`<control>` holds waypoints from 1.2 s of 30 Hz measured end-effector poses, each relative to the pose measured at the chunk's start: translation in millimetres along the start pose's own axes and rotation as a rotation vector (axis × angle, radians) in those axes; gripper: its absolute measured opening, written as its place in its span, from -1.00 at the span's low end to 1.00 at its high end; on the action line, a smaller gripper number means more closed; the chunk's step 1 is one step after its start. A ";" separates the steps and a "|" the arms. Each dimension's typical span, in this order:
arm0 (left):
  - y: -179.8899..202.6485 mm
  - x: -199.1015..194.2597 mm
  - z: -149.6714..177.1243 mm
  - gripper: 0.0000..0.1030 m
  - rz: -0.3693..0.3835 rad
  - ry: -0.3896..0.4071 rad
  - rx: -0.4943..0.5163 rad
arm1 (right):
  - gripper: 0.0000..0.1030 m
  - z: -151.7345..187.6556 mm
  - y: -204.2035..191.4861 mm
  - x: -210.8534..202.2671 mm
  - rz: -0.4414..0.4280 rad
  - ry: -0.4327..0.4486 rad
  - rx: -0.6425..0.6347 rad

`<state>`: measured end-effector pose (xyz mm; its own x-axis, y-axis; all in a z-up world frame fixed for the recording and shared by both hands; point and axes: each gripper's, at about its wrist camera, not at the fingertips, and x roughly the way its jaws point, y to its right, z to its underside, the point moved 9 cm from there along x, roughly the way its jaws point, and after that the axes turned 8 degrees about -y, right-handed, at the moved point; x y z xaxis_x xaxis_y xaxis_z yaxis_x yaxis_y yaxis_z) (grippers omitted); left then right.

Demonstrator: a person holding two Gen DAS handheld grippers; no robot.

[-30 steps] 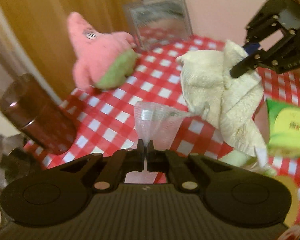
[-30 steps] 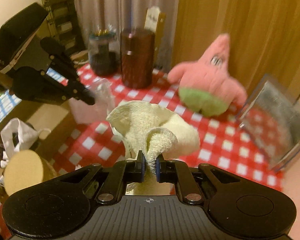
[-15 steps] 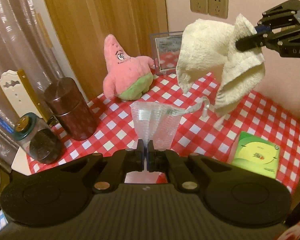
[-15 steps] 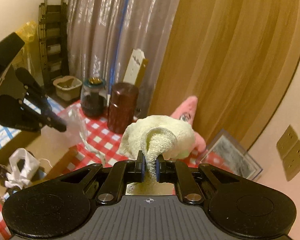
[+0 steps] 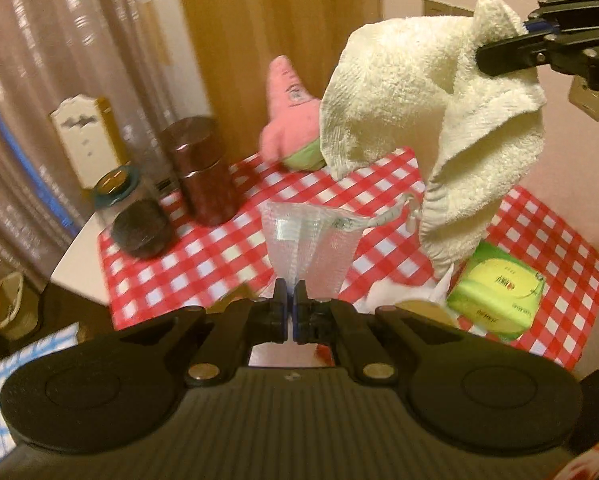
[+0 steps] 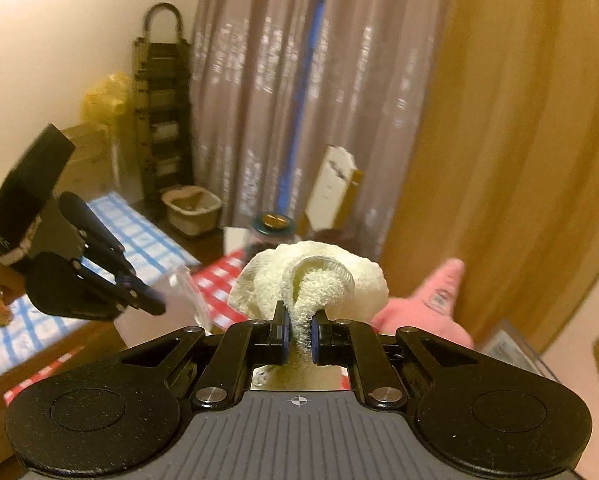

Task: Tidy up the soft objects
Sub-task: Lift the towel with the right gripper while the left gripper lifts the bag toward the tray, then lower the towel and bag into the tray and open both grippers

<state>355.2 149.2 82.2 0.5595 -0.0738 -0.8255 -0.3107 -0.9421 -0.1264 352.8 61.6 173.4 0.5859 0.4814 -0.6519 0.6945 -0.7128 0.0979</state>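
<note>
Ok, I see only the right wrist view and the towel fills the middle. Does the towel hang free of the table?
Observer: Yes. In the left wrist view the towel hangs from the right gripper, apparently clear of the checked tablecloth.
Operator: What lies under it?
Observer: A green pack, flat on the cloth.
Operator: Anything about the bag?
Observer: The clear mesh bag, pinched in the left gripper, trails a drawstring toward the towel.
</note>
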 end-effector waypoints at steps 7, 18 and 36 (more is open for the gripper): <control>-43.2 -3.7 48.4 -0.97 -0.053 -0.045 -0.111 | -0.80 -19.4 -63.4 48.3 -0.110 0.011 -0.012; -83.2 49.9 114.1 -0.97 -0.039 -0.138 -0.252 | -0.80 8.8 -120.8 164.9 -0.241 -0.131 0.019; -102.9 154.2 154.5 -0.97 0.019 -0.212 -0.375 | -0.80 92.4 -153.2 287.1 -0.263 -0.424 -0.059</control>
<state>354.7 285.3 -117.1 0.3738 -0.0597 -0.9256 0.0034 -0.9978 0.0657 375.9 261.9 -98.3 0.1745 0.3824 -0.9074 0.8256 -0.5590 -0.0768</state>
